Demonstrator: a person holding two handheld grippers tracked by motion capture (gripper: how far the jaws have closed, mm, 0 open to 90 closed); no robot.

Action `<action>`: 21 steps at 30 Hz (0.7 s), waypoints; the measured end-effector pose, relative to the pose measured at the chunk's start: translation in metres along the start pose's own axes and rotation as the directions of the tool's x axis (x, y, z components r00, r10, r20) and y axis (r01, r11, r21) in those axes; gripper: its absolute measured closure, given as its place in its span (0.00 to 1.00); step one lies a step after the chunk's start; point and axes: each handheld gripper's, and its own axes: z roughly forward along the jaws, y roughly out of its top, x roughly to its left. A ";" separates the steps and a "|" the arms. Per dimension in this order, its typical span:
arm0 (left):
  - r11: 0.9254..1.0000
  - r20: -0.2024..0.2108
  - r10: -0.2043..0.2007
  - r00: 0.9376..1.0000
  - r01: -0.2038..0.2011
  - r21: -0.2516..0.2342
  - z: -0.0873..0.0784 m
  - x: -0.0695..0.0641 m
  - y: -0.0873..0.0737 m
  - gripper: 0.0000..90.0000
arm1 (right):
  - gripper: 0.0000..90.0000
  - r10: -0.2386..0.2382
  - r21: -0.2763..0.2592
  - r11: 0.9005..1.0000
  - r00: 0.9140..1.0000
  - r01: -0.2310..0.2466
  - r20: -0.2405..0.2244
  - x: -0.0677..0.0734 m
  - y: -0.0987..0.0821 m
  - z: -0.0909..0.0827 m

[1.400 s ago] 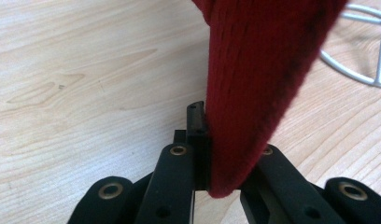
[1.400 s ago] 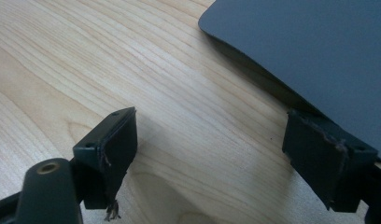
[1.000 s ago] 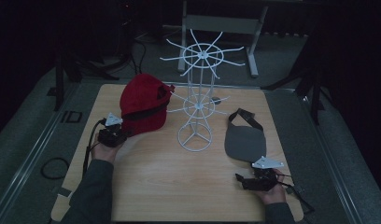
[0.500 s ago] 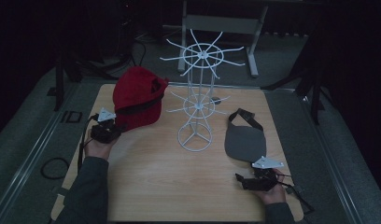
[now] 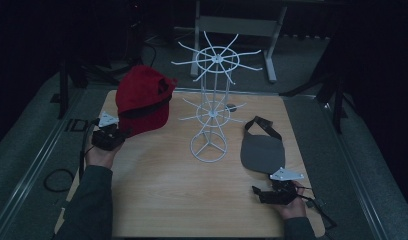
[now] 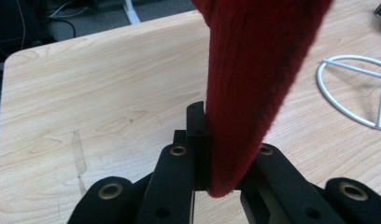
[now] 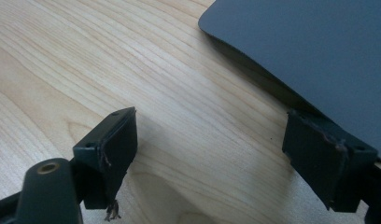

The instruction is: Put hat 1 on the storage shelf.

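Note:
A red cap (image 5: 142, 102) hangs lifted above the table's left side, its brim pinched by my left gripper (image 5: 111, 136), which is shut on it. In the left gripper view the red brim (image 6: 254, 93) runs down between the black jaws of my left gripper (image 6: 223, 179), which press on it. A white wire rack (image 5: 210, 107) with radiating arms stands at the table's middle. A grey visor cap (image 5: 262, 150) lies flat to its right. My right gripper (image 5: 264, 192) rests near the front right; its jaws stand open over bare wood in the right gripper view (image 7: 209, 154), beside the grey visor (image 7: 310, 51).
The wooden table (image 5: 192, 200) has bare room in front of the rack. The rack's ring base (image 6: 356, 91) lies close to the right of the held cap. A metal stand (image 5: 232, 25) rises behind the table. Cables lie on the floor at left (image 5: 54, 180).
My left gripper has lifted the red cap upward and a little to the left, away from the rack. The right hand has stayed in place.

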 end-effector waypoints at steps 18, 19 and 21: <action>1.000 -0.012 0.010 1.000 -0.010 -0.028 -0.016 0.004 0.017 0.95 | 0.20 -0.001 0.000 1.000 1.000 0.001 0.000 0.000 0.000 0.000; 1.000 -0.012 0.010 1.000 -0.010 -0.028 -0.016 0.004 0.017 0.95 | 0.20 -0.001 0.000 1.000 1.000 0.001 0.001 0.000 0.000 0.000; 0.999 -0.011 0.012 1.000 -0.012 -0.032 -0.018 0.004 0.020 0.95 | 0.20 -0.001 0.000 1.000 1.000 0.001 0.000 0.000 0.000 0.000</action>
